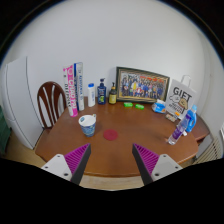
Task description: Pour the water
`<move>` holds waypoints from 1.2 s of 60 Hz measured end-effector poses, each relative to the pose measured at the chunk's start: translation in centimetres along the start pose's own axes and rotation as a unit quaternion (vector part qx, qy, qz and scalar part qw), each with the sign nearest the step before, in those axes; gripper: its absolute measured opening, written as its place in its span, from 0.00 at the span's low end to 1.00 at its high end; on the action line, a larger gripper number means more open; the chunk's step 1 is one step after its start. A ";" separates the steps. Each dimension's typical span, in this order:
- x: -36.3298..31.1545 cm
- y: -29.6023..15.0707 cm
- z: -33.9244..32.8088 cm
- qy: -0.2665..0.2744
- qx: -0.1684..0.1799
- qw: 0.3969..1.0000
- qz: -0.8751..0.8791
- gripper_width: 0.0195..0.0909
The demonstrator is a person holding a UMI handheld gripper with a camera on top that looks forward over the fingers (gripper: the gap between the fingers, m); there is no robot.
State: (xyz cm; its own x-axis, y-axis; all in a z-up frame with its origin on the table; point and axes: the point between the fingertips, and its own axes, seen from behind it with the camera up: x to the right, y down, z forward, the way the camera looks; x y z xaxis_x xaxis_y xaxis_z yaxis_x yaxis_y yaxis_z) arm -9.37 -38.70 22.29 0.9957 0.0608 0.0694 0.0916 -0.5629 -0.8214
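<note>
- Water bottle (181,127) is my best guess for the thing to pour from: a clear one with a blue-purple label, standing upright near the desk's right edge, with a small clear cup (172,137) just beside it. Upright and close to the cup makes sense for a short pour.
- The claw (110,160) is open wide and holding nothing. Both fingers sit low over the desk's near edge, well apart from the bottle, so it looks like the grab hasn't started yet.
- A cup with a blue pattern (88,124) sits toward the desk's (125,148) left side, out in the open. It could be the one to fill, hard to say.
- There's a small red thing (111,134) lying flat around the middle of the desk, can't tell what it is.
- Along the far edge, pushed up against the wall and out of the way: some upright books (72,89), a white bottle (91,95), a dark blue bottle (102,92), and a framed group photo (141,85).
- Readable text: the white bag (181,98) at the far right corner says "GIFT". Book spines and bottle labels are too small to read.
- A wooden chair (49,103) stands off the desk's left edge.
</note>
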 end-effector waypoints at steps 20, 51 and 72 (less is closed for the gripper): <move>9.2 2.1 1.3 0.027 0.007 0.999 0.017 0.92; 34.9 4.3 11.0 0.048 0.073 0.996 0.031 0.93; 42.1 3.5 23.4 0.020 0.109 0.993 0.052 0.88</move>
State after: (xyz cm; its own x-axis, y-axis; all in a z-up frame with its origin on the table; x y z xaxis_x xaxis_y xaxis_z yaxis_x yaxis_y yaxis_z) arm 32.65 -18.88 9.08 0.9997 -0.0238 -0.0021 -0.0108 -0.3731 -0.9277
